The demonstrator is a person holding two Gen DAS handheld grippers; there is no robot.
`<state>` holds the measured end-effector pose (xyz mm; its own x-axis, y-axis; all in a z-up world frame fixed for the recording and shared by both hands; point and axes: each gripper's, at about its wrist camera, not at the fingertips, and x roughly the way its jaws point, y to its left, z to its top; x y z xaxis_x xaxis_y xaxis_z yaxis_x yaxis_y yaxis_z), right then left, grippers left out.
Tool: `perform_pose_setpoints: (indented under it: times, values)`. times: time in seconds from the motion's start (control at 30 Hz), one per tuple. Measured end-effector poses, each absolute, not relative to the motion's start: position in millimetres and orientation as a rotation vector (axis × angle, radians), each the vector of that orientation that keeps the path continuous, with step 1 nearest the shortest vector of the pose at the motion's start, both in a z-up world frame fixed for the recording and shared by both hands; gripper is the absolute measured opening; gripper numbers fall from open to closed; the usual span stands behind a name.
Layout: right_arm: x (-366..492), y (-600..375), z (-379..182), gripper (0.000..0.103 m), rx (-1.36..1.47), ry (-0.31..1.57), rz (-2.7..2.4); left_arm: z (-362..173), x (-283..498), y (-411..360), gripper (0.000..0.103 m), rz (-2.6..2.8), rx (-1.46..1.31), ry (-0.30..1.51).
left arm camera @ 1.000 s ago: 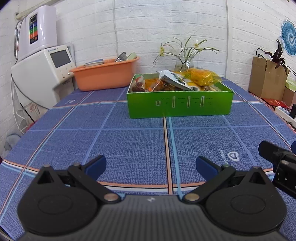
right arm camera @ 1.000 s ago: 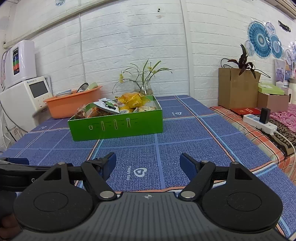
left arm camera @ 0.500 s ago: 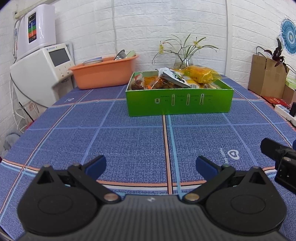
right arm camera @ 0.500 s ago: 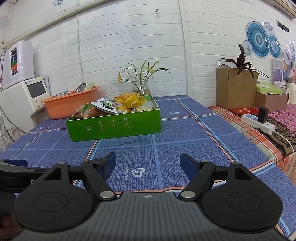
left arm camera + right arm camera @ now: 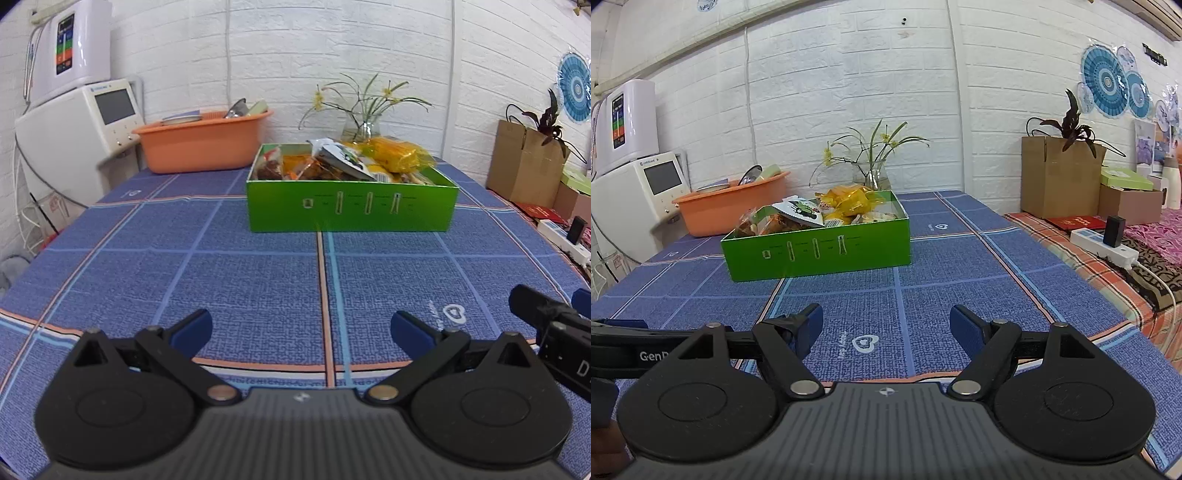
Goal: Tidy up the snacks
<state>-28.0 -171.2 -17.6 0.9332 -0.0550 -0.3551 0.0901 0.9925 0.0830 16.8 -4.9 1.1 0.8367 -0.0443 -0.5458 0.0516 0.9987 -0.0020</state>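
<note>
Snacks (image 5: 343, 162) lie heaped in the green box (image 5: 351, 214) mid-table; left gripper (image 5: 301, 326) and right gripper (image 5: 886, 325) hover spread and empty, well short of it. Since a second ago only the view tilted slightly, so nothing is settled about the sorting

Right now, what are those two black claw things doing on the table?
A person holds them. The left gripper and the right gripper are both open, holding nothing, above the blue tablecloth. Ahead sits a green box piled with snack packets. The snacks lie in the box; none are on the cloth.
</note>
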Motion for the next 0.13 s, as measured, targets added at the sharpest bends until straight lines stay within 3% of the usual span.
perform_pose_setpoints:
  times: [0.13]
  values:
    - [-28.0,-170.8,-17.6,0.103,0.098,0.361,-0.073,1.5,16.8,-6.8,0.103,-0.012,0.039,0.568]
